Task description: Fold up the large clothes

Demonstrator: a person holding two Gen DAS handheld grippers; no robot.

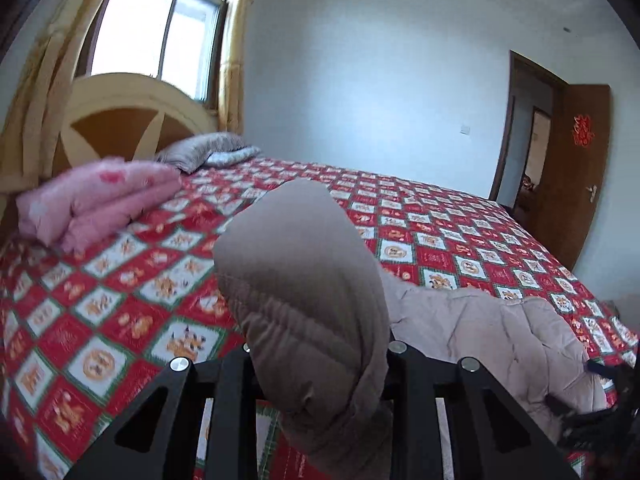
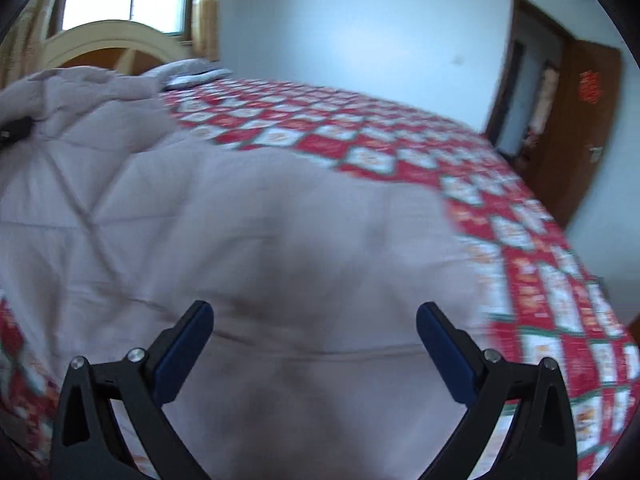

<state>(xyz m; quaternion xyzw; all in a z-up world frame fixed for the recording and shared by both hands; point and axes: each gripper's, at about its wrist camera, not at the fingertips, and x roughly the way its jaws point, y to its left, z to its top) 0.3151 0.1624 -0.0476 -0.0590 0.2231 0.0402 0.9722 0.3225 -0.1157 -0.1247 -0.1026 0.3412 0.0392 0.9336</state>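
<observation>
A large beige quilted coat (image 2: 248,216) lies spread on the red patterned bedspread (image 2: 400,132). My left gripper (image 1: 318,364) is shut on a puffy fold of the coat (image 1: 304,280), held up above the bed; its fingertips are hidden by the fabric. The rest of the coat (image 1: 492,340) trails down to the right. My right gripper (image 2: 314,320) is open and empty, just above the coat's middle. The left gripper also shows at the far left edge of the right wrist view (image 2: 14,130), in the coat's raised part.
A folded pink blanket (image 1: 100,204) and a grey pillow (image 1: 208,154) lie by the wooden headboard (image 1: 132,116). A window with yellow curtains is behind. An open brown door (image 1: 576,172) stands at the right. The bedspread (image 1: 120,300) stretches to the left.
</observation>
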